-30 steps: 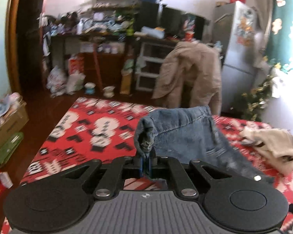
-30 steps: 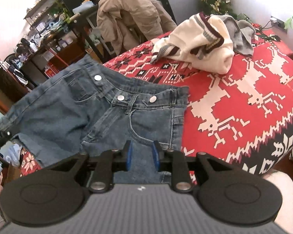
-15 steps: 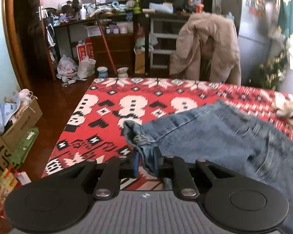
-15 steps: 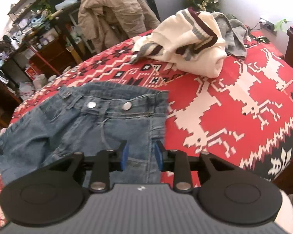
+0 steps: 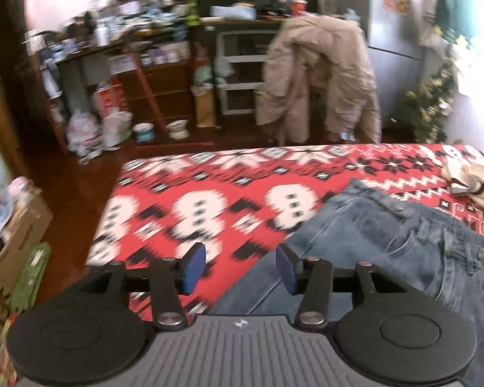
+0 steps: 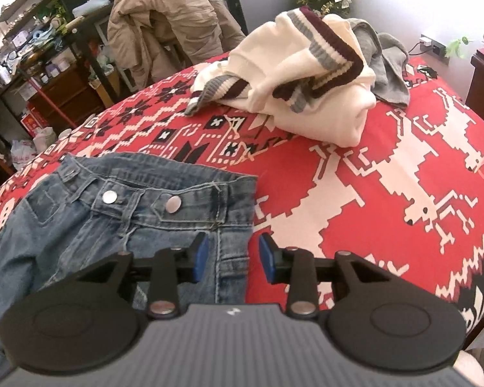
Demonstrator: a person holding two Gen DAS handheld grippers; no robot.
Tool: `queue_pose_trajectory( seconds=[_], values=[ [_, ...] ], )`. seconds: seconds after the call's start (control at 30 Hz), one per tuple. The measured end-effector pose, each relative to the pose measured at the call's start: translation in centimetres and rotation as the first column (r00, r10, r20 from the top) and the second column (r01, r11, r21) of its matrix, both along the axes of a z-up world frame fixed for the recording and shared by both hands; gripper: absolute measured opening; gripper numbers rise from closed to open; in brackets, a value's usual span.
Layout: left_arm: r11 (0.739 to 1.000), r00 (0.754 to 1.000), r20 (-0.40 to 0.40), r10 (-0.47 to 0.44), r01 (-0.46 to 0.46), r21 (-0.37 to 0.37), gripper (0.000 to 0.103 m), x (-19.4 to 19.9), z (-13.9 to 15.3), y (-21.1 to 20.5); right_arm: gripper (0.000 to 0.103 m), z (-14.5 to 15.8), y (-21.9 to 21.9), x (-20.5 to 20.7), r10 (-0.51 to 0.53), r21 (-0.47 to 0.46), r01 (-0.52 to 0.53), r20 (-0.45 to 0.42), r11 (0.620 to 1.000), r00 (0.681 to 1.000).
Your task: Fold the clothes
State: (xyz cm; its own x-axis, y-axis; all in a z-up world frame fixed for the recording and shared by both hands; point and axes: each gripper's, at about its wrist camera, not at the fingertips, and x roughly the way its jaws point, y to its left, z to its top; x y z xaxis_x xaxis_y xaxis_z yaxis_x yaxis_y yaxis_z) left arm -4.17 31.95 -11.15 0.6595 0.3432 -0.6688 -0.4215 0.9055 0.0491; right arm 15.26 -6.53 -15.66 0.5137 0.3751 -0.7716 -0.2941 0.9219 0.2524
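So the jeans point(image 6: 122, 222) lay flat near the blanket's point(image 6: 355, 200) front edge, not folded yet. The left gripper point(image 5: 240, 266) and right gripper point(image 6: 232, 254) were opening, holding nothing.

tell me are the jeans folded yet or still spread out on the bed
Spread out, not folded: the jeans lie flat on the red blanket, waistband and both snaps showing, no layer doubled over.
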Motion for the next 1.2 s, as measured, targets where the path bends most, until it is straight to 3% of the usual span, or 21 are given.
queue_pose_trajectory(
  seconds=[0.2, 0.3, 0.5, 0.7, 0.77, 0.8, 0.87, 0.93, 1.07, 1.2],
  values=[
    [0.983, 0.979, -0.102, -0.178, 0.181, 0.016, 0.051, 8.4, -2.2, -1.5, 0.038, -0.9, 0.8, 0.9, -0.006, 0.017, 0.007, -0.008, 1.000, 1.000],
    [0.975, 0.963, -0.159, -0.219, 0.220, -0.006, 0.051, 11.2, -3.5, -1.7, 0.038, -1.2, 1.2, 1.2, -0.014, 0.018, 0.014, -0.003, 1.000, 1.000],
    [0.958, 0.938, -0.195, -0.285, 0.279, -0.063, 0.051, 12.7, -5.1, -1.9, 0.040, -1.2, 1.8, 1.4, -0.013, 0.004, 0.013, 0.009, 1.000, 1.000],
    [0.957, 0.936, -0.202, -0.290, 0.279, -0.080, 0.053, 12.6, -5.8, -1.4, 0.040, -1.3, 2.4, 1.0, -0.023, -0.027, 0.024, 0.037, 0.999, 0.999],
    [0.956, 0.936, -0.196, -0.294, 0.283, -0.082, 0.040, 12.5, -6.0, -1.4, 0.036, -1.4, 2.5, 0.8, -0.029, -0.036, 0.030, 0.052, 0.999, 0.998],
    [0.957, 0.938, -0.193, -0.288, 0.280, -0.069, 0.026, 12.5, -6.1, -1.5, 0.032, -1.4, 2.7, 0.6, -0.026, -0.046, 0.029, 0.060, 0.999, 0.998],
    [0.960, 0.940, -0.193, -0.280, 0.278, -0.038, 0.021, 12.3, -6.1, -1.9, 0.016, -1.4, 3.1, 0.2, -0.010, -0.066, 0.015, 0.077, 0.998, 0.997],
    [0.959, 0.942, -0.188, -0.278, 0.283, 0.000, 0.013, 11.9, -6.0, -2.6, 0.011, -1.2, 3.3, -0.2, -0.001, -0.075, 0.008, 0.092, 0.997, 0.996],
    [0.964, 0.958, -0.131, -0.255, 0.263, 0.045, 0.009, 10.3, -4.3, -3.5, 0.007, 0.6, 3.0, -0.9, -0.029, -0.008, 0.030, 0.117, 1.000, 0.993],
    [0.975, 0.977, -0.026, -0.214, 0.215, 0.060, 0.009, 7.3, -0.6, -3.9, 0.006, 4.3, 3.5, -2.2, -0.005, 0.051, -0.005, 0.184, 0.999, 0.983]
  ],
)
